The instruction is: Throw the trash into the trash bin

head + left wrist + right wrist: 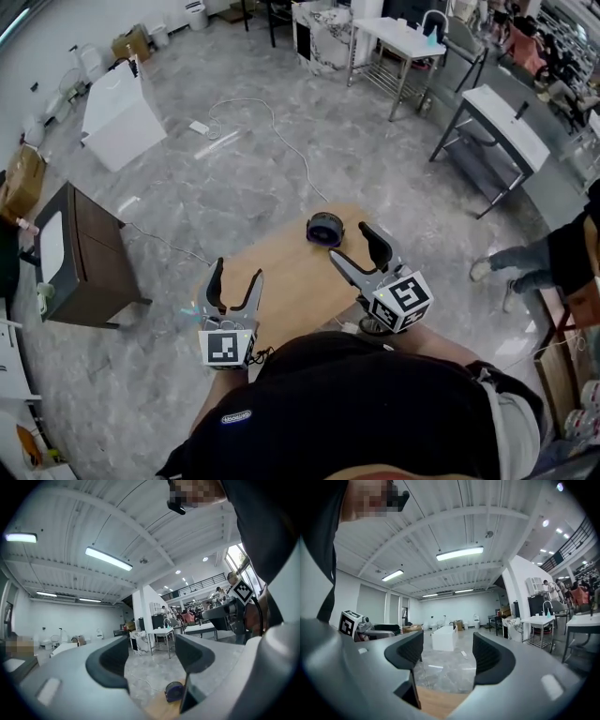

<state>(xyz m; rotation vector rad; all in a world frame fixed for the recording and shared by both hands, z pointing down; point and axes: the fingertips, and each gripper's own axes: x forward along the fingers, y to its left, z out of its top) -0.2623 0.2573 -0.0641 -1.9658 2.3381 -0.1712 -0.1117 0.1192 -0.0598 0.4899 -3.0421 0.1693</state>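
A small dark purple round container (324,229) stands at the far edge of the oval wooden table (281,272); it shows low between the jaws in the left gripper view (175,691). Both grippers are held level above the table's near side. My left gripper (235,286) (152,660) is open with nothing between its fingers. To its right, my right gripper (359,251) (447,653) is open and empty too, a little short of the container. I see no loose trash in any view.
A dark wooden cabinet (80,253) stands left of the table and a white box (117,112) lies farther back. A cable (281,131) runs over the grey floor. White tables (506,122) stand at the back right, and a person (544,258) is at the right edge.
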